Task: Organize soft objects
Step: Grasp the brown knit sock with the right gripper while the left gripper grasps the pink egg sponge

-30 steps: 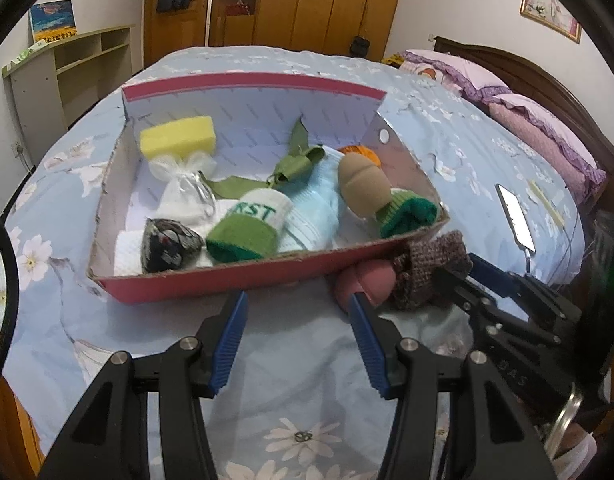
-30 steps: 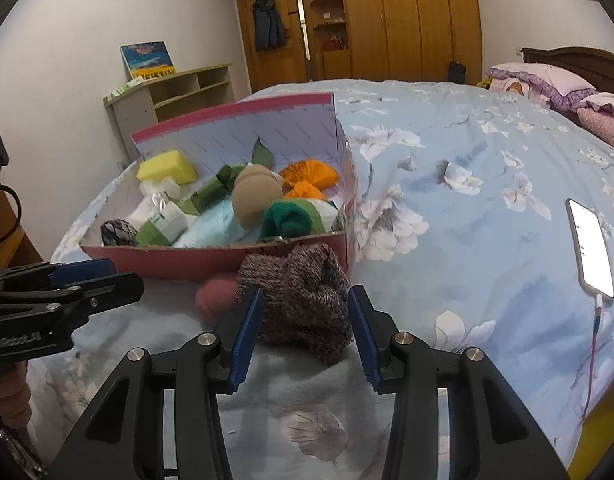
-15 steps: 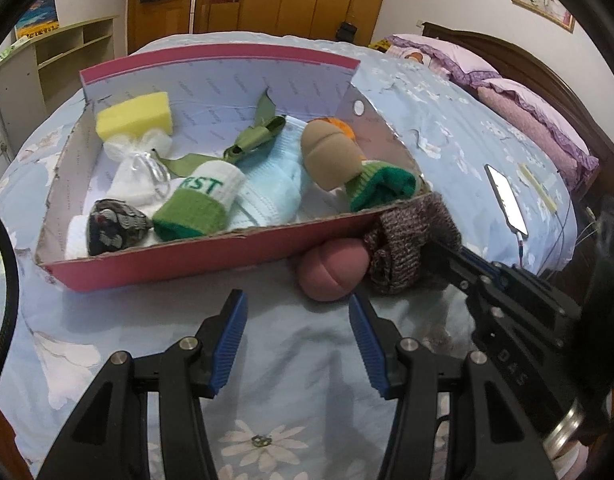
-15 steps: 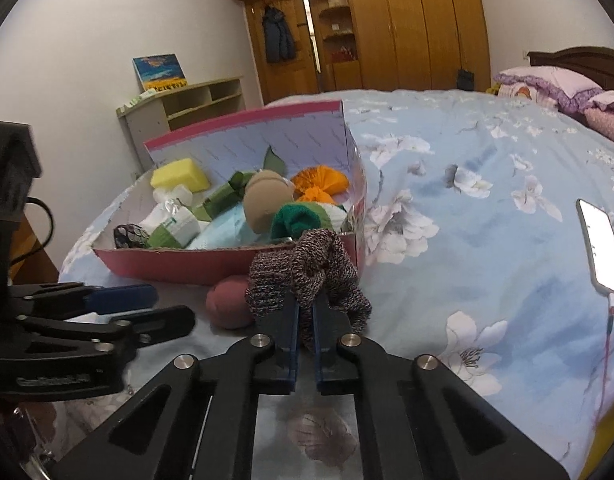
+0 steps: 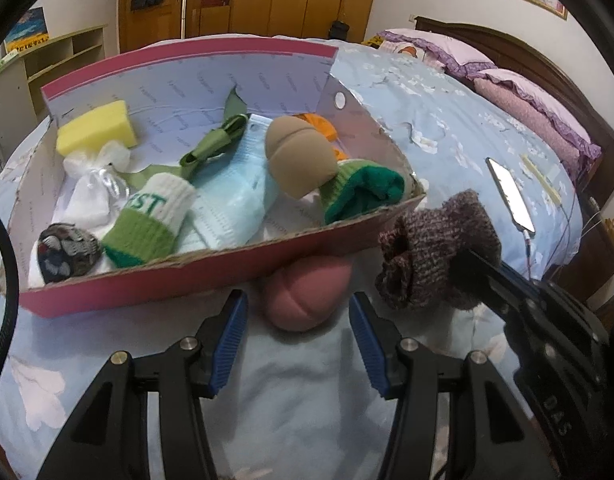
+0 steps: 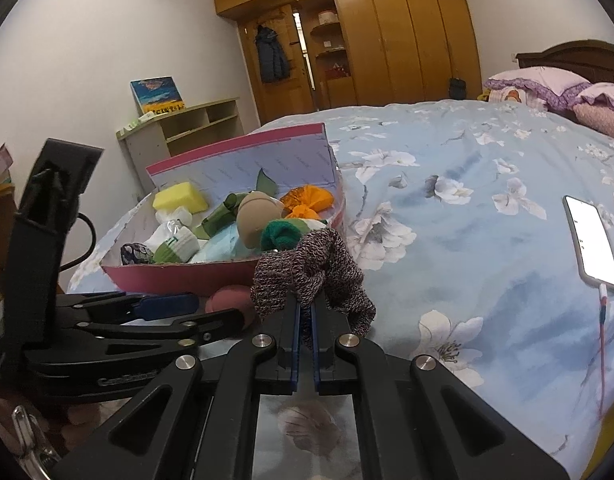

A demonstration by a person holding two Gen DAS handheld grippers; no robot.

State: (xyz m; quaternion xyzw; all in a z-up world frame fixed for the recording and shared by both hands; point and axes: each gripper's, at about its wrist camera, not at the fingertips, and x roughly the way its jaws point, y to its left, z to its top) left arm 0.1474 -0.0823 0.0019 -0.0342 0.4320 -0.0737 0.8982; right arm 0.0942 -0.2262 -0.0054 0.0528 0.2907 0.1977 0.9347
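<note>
A pink cardboard box (image 5: 155, 280) (image 6: 175, 278) on the bed holds several soft items: a yellow sponge (image 5: 95, 128), a white pouch, rolled socks, a tan pad (image 5: 299, 160) and an orange cloth (image 6: 307, 200). A pink rounded pad (image 5: 303, 296) (image 6: 227, 298) lies on the sheet against the box's front wall. My left gripper (image 5: 299, 328) is open just short of this pad, with nothing between its blue fingers. My right gripper (image 6: 305, 312) is shut on a maroon knitted sock (image 6: 311, 272) (image 5: 431, 252), lifted beside the box's front right corner.
A lit phone (image 6: 591, 244) (image 5: 511, 196) on a charging cable lies on the blue floral bedsheet to the right. Pink pillows (image 5: 527, 108) and a dark headboard are at the far right. A low shelf (image 6: 187, 128) and wooden wardrobes stand beyond the bed.
My right gripper closed on the knitted sock and raised it slightly off the sheet. My left gripper moved right and closer, so the pink pad now lies between its fingertips' line.
</note>
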